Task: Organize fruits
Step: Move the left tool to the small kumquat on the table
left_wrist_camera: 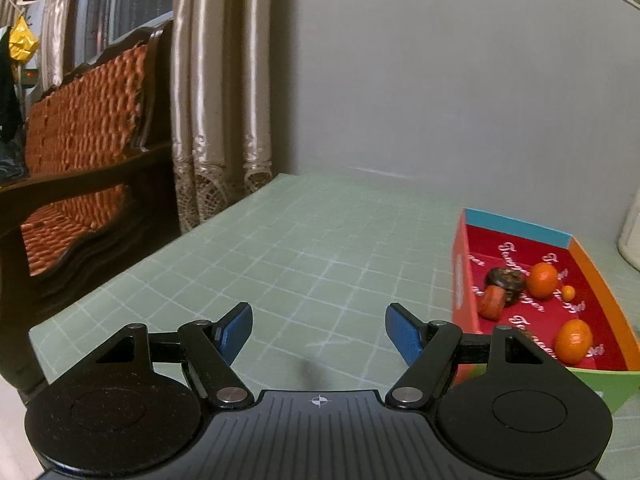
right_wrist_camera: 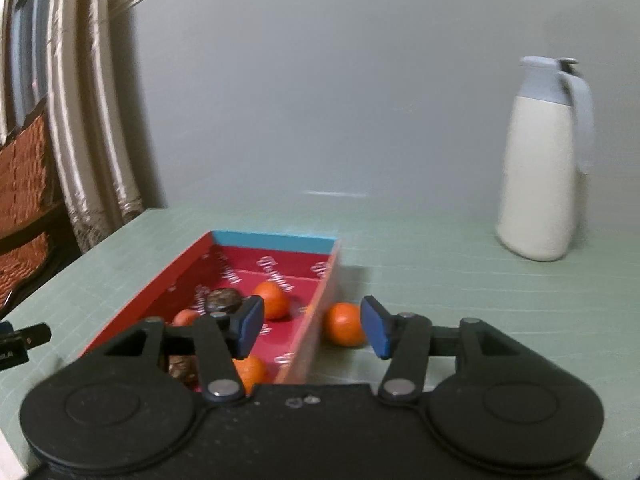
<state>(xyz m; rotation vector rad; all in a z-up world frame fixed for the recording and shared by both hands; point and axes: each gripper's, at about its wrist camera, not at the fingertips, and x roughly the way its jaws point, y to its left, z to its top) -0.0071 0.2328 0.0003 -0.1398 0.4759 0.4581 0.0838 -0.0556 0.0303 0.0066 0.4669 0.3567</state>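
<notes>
A red cardboard box (left_wrist_camera: 464,276) with a blue far wall sits on the green mat; it also shows in the right wrist view (right_wrist_camera: 316,312). Inside lie oranges (left_wrist_camera: 542,280), a tiny orange fruit (left_wrist_camera: 568,291), a dark brown fruit (left_wrist_camera: 505,280) and a reddish fruit (left_wrist_camera: 491,302). One orange (right_wrist_camera: 344,324) lies on the mat outside the box's right wall. My right gripper (right_wrist_camera: 312,326) is open and empty, straddling that wall, with the orange just left of its right finger. My left gripper (left_wrist_camera: 319,332) is open and empty over bare mat, left of the box.
A cream jug (right_wrist_camera: 540,176) with a grey lid stands at the back right near the wall. A wooden bench (left_wrist_camera: 80,184) with an orange cushion and curtains (left_wrist_camera: 216,92) stand beyond the table's left edge. The green grid mat (left_wrist_camera: 280,248) covers the table.
</notes>
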